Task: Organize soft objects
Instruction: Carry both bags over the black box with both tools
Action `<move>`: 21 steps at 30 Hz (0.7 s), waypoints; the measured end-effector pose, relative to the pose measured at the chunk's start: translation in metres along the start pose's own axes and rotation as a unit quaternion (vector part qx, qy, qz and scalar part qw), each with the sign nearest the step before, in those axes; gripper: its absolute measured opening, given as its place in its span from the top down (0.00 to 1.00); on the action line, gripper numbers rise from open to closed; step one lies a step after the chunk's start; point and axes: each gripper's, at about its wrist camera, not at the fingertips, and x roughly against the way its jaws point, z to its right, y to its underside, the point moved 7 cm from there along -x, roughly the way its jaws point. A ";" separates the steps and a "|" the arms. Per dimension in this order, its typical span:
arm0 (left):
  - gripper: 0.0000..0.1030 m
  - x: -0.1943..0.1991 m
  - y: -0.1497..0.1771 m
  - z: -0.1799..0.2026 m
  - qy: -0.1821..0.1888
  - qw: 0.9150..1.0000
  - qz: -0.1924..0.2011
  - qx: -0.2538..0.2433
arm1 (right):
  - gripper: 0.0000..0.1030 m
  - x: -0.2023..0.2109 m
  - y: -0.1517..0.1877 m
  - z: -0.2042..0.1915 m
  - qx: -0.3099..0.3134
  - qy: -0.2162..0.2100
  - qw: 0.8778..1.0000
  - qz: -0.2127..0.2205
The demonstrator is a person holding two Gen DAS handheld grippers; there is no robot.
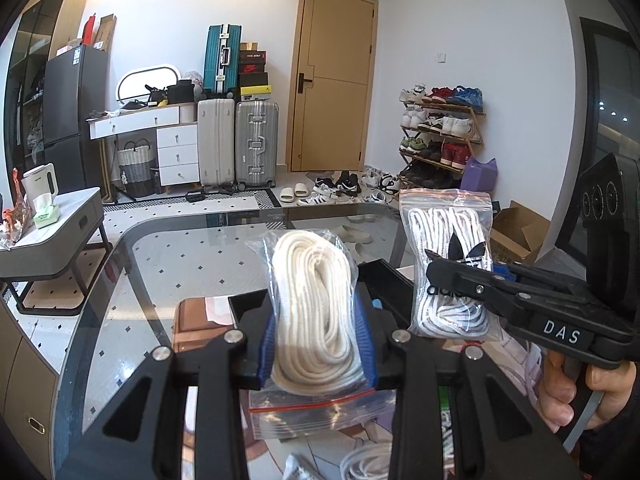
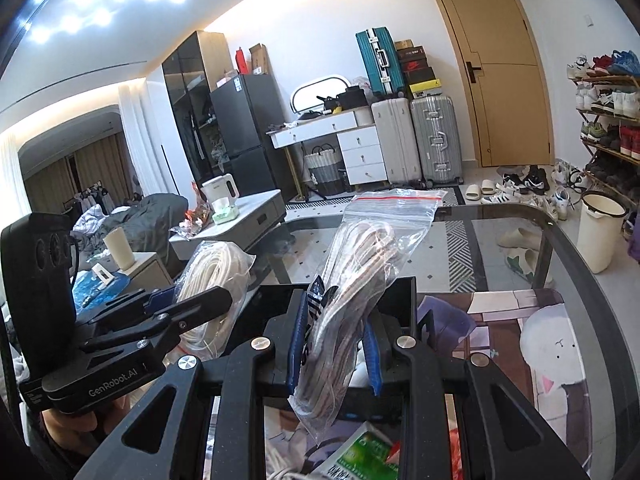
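Left wrist view: left gripper (image 1: pixel 318 344) pinches clear zip bag of cream cord (image 1: pixel 310 304); right gripper (image 2: pixel 334 354) pinches clear logo-printed bag of white laces (image 2: pixel 352 300), both lifted over glass table (image 1: pixel 168 248), likely for sorting.

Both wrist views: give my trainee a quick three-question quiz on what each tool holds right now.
1. True or false: the left tool is shut on a clear bag of cream-white cord.
2. What does the right tool grip? A) a slipper B) a zip bag of laces with a black trefoil logo C) a tissue pack
3. Fill in: both bags are held above a ____ table with a dark rim.

Key: 1 true; 2 B; 3 glass.
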 end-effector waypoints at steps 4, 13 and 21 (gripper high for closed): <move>0.69 -0.016 0.000 -0.003 -0.002 1.000 -0.008 0.003 | 0.76 -0.016 -0.002 0.004 0.002 0.005 1.000 -0.013; 0.69 -0.050 0.007 -0.006 -0.004 0.999 -0.033 0.000 | 0.76 -0.055 0.011 0.001 0.032 0.012 0.998 -0.053; 0.68 -0.067 0.015 -0.007 -0.008 0.999 -0.051 -0.013 | 0.76 -0.076 0.019 -0.002 0.049 0.018 0.996 -0.071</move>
